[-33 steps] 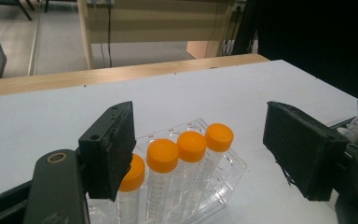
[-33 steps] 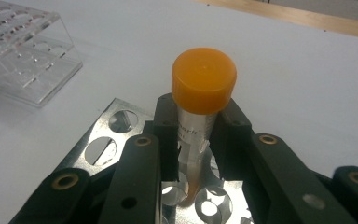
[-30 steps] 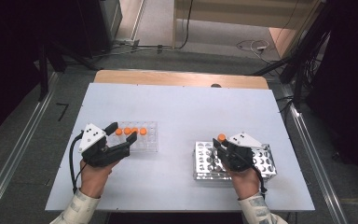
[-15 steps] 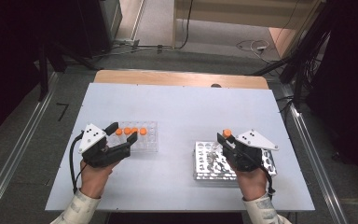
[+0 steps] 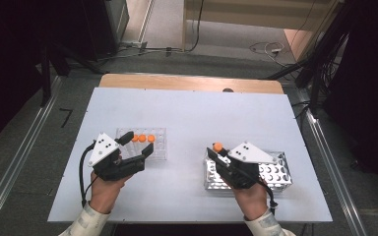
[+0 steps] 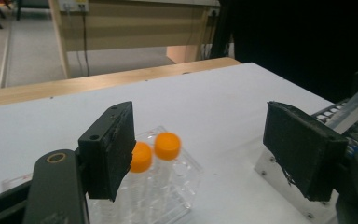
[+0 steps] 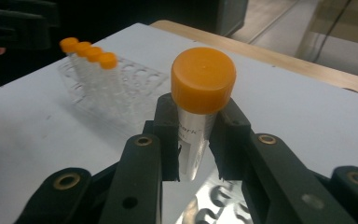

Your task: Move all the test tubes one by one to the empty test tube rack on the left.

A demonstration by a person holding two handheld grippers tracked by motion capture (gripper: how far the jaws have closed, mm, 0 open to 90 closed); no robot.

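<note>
Right gripper (image 7: 193, 140) pinched a clear plastic tube with an orange screw cap (image 7: 196, 105), jaws pressed on its body just below the cap, tube upright. In the high view we saw that tube (image 5: 218, 147) above the near-left corner of the perforated metal rack (image 5: 275, 172), at about 4 o'clock on the white table (image 5: 202, 118). Left gripper (image 5: 137, 147) sat spread with nothing between its jaws, just beside the clear plastic rack (image 5: 157, 145) at 8 o'clock, which held upright orange-capped tubes (image 5: 142, 138).
</note>
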